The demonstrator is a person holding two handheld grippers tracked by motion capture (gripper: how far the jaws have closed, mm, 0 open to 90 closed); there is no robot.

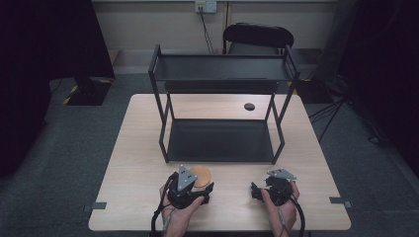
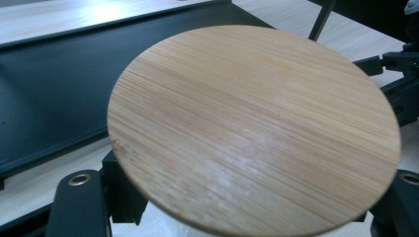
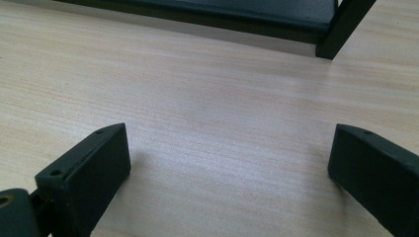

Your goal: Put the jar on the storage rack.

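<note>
Tongs first: my left gripper [image 1: 207, 190] has a round wooden disc [image 2: 254, 131] between its jaws, which sit close against its sides; whether they actually clamp it I cannot tell. In the high view the disc [image 1: 201, 175] sits at the table's [image 1: 128, 163] near edge, just in front of the black rack [image 1: 220, 140]. My right gripper [image 3: 227, 163] stands wide open above bare tabletop, holding nothing.
</note>
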